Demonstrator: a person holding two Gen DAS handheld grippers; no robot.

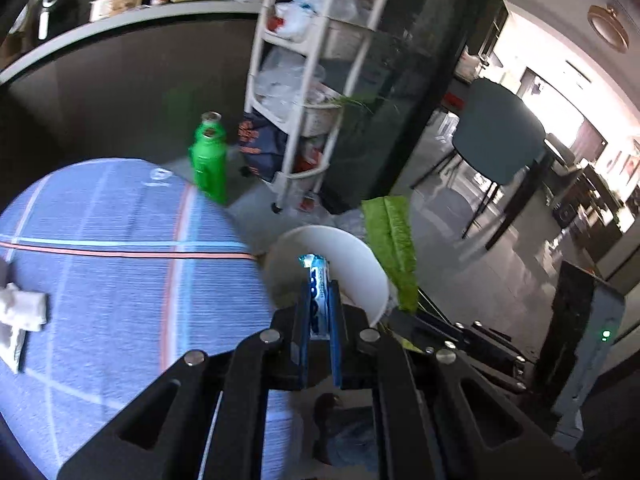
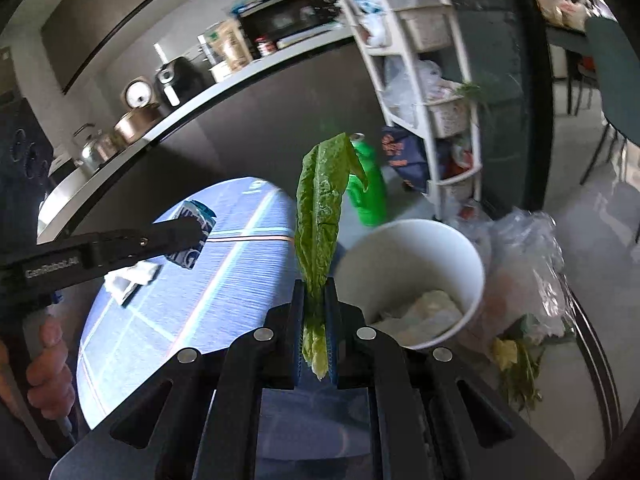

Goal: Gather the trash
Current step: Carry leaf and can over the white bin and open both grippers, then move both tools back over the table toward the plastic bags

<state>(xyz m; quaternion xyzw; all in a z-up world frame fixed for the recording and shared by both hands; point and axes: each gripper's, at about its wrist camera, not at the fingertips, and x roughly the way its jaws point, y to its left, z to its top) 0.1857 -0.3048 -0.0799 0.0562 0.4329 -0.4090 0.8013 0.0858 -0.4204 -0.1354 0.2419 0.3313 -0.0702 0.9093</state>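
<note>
the left gripper (image 1: 319, 300) is closed narrow on a blue snack wrapper (image 1: 318, 280), which stands up between its fingers. the right gripper (image 2: 316, 312) is closed on the stem of a green lettuce leaf (image 2: 320, 216), so the leaf rises above its fingers. the white paper bucket (image 2: 416, 248) is just ahead and to the right of the right gripper and already holds some trash. i think both pieces are held high to be dropped inside. a crumpled tissue (image 1: 20, 312) lies on the blue cloth (image 1: 120, 280), far left of the left gripper.
</note>
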